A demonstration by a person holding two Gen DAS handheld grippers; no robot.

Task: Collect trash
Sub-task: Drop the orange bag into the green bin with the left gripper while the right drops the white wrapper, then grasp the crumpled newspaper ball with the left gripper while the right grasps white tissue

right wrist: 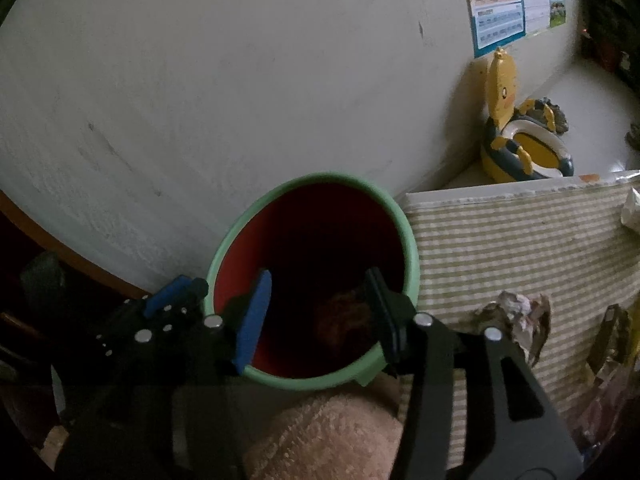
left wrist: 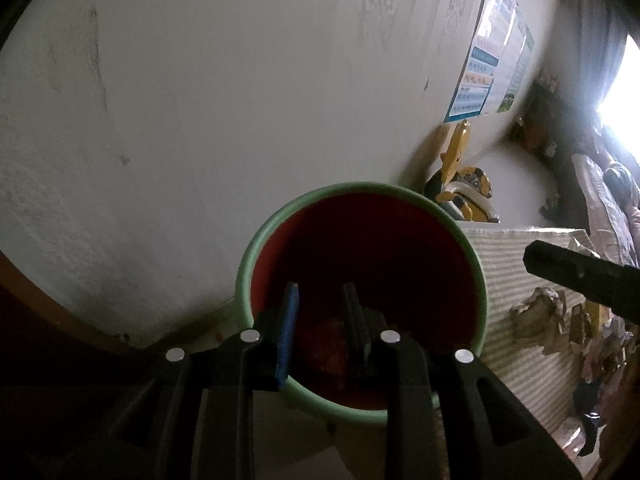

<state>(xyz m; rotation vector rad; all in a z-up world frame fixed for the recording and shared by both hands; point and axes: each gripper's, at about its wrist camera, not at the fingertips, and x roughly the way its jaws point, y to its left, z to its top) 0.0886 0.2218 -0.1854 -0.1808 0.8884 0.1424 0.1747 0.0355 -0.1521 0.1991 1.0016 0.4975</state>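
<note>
Left gripper (left wrist: 322, 328) jaws narrow, nothing between, over bin (left wrist: 256, 252) mouth. Right gripper (right wrist: 318, 308) jaws wide, empty, over same bin; crumpled trash (right wrist: 344, 320) inside, below fingertips. More trash (right wrist: 516, 320) right on striped cloth (right wrist: 500, 240). Wall (right wrist: 240, 100) beyond.

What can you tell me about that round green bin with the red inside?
The round green-rimmed plastic bin stands upright and open by the white wall, beside the striped cloth surface. A red liner covers its inside. Its depths are dark; something crumpled lies at the bottom. Both open grippers hang over its mouth. A small tab juts from the near rim.
</note>
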